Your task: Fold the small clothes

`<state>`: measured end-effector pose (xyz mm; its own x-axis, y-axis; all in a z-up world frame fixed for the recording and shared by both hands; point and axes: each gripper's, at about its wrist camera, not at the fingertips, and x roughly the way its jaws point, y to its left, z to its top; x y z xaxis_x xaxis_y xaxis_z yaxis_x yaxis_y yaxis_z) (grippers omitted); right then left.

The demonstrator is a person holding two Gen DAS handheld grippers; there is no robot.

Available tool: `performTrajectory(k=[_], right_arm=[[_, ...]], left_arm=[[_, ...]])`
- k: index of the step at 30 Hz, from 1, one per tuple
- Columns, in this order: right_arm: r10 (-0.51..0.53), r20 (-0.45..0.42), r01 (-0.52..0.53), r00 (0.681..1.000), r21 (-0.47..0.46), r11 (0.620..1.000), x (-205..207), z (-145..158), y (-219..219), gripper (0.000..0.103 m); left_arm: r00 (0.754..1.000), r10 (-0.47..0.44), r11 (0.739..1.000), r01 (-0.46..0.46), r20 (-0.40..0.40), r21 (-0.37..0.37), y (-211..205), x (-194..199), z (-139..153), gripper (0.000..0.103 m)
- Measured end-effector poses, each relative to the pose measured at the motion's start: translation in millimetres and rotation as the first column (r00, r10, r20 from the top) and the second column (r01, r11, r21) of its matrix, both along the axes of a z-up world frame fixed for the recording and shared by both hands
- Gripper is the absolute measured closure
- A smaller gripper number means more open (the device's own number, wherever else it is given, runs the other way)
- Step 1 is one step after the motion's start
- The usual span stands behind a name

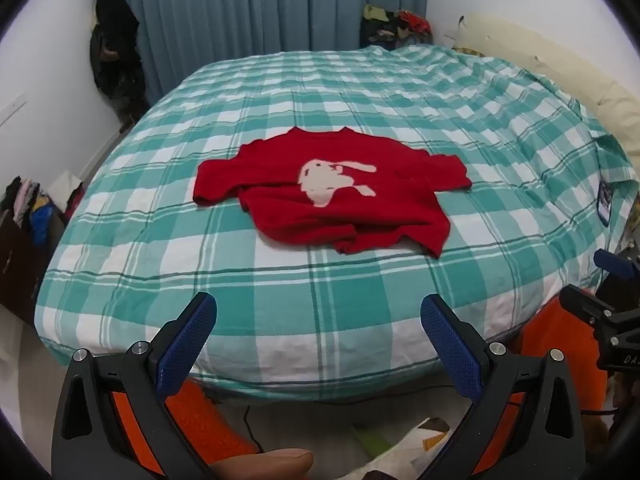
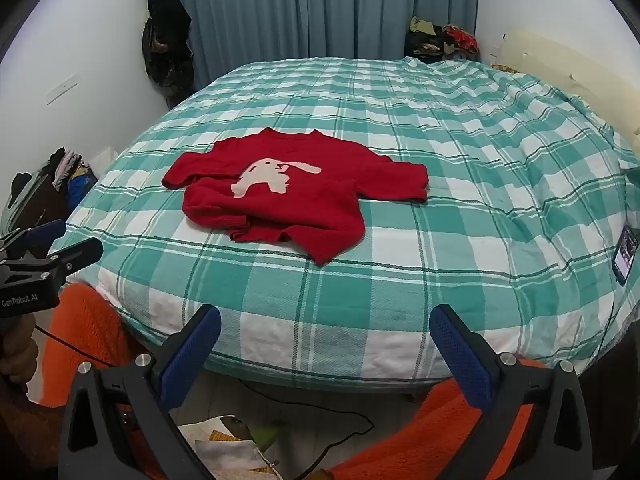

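Note:
A small red sweater (image 1: 332,200) (image 2: 288,200) with a pale rabbit figure on its chest lies spread on the bed, sleeves out to both sides, its lower hem rumpled and partly turned up. My left gripper (image 1: 318,312) hovers over the bed's near edge, well short of the sweater, jaws wide open and empty. My right gripper (image 2: 325,324) stands likewise over the near edge, open with nothing between its blue pads. The right gripper's body (image 1: 612,312) shows at the right edge of the left wrist view, and the left gripper's body (image 2: 44,268) at the left edge of the right wrist view.
The bed carries a teal-and-white checked cover (image 1: 360,100) (image 2: 460,160). A phone (image 2: 624,254) lies near its right edge. Clothes piles (image 1: 32,208) (image 2: 444,40) sit on the floor at left and in the far corner. Orange fleece-clad legs (image 2: 88,332) stand at the bedside.

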<state>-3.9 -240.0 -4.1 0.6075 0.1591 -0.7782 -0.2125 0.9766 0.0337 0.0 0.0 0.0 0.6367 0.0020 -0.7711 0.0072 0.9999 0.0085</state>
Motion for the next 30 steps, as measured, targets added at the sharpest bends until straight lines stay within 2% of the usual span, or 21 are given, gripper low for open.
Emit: performTrajectory(k=[30], right_arm=[[0.04, 0.001, -0.04, 0.999, 0.01, 0.999, -1, -3, 14, 0.0]], left_arm=[[1.0, -0.013, 1.0, 0.013, -0.018, -0.011, -6, -3, 0, 0.001]])
